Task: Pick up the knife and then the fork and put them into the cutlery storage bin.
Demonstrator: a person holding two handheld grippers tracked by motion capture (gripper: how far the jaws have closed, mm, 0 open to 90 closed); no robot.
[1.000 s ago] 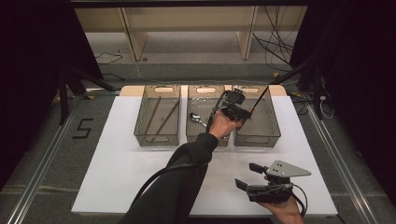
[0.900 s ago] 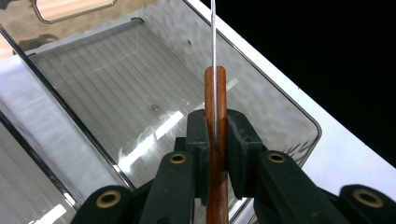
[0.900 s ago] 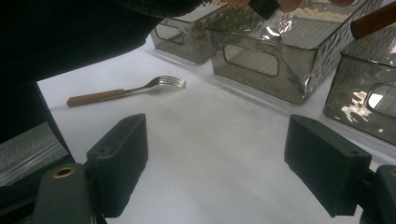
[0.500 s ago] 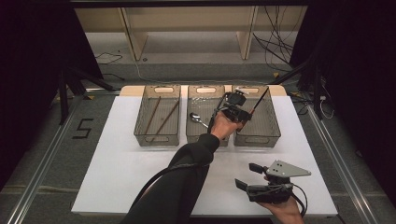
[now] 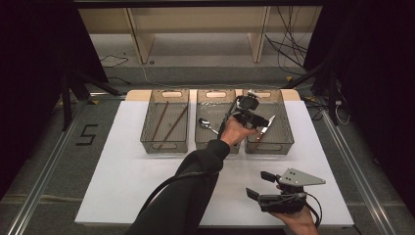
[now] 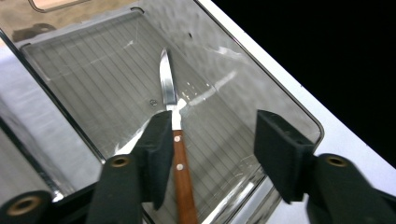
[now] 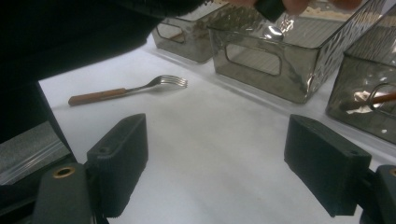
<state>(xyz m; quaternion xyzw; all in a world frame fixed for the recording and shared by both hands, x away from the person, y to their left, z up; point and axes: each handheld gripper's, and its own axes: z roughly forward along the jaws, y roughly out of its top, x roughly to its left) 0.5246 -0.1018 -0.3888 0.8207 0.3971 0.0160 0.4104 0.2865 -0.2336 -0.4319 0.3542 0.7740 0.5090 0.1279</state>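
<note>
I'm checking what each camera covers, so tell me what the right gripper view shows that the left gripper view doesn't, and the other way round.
Right gripper view: a fork with a wooden handle lying on the white table, beside a dark sleeve, with three clear bins seen from the side and the open right gripper low over bare table.

Left gripper view: a wooden-handled knife lying inside the right-hand bin, seen from above, with the open left gripper over it.

Both: that bin, the white table, and open jaws holding nothing.
</note>
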